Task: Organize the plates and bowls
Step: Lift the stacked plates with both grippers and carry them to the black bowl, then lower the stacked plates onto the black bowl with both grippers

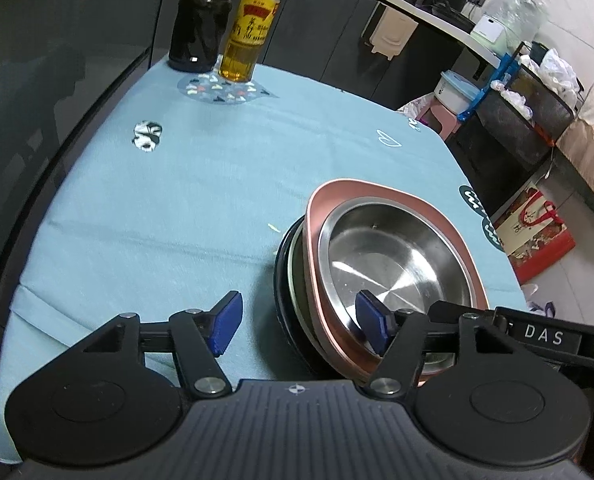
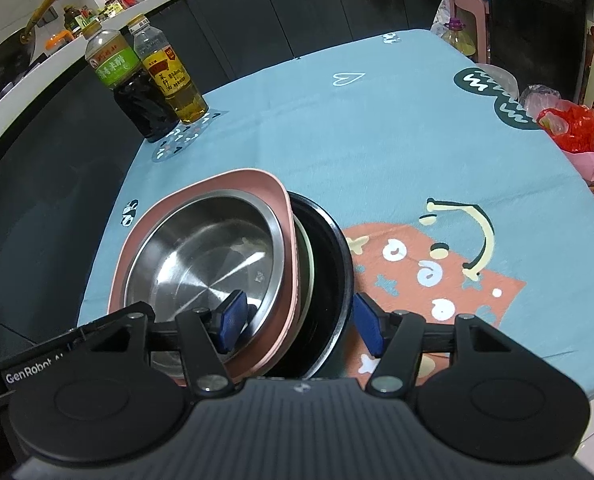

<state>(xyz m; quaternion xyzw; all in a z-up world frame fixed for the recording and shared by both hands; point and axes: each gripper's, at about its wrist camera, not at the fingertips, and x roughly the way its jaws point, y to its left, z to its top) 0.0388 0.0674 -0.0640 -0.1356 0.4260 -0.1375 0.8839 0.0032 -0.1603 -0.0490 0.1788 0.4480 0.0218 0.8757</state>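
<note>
lettering first: we read "das" in white on the black bar (image 1: pixel 544 338) crossing the left wrist view at lower right, and "genrobot" on the matching bar (image 2: pixel 33 378) at lower left in the right wrist view. two bottles stand touching at the far corner of the blue tablecloth (image 1: pixel 177 200) — a dark sauce bottle (image 2: pixel 131 88) with a green label and a yellow-labelled bottle (image 2: pixel 177 84) of amber liquid; both carry chinese characters we cannot make out.

a steel bowl (image 1: pixel 393 264) sits inside a pink plate (image 1: pixel 377 192), which rests tilted on a pale-rimmed dish and a black bowl (image 2: pixel 329 264) beneath.

our left gripper (image 1: pixel 299 322) stands wide apart, straddling the near left edge of the stack — one blue pad over the cloth, the other inside the steel bowl, neither pressing anything. our right gripper (image 2: pixel 299 326) is also spread, one pad in the steel bowl and the other just outside the black bowl's rim, with the stack's near right edge between them, not clamped.
</note>
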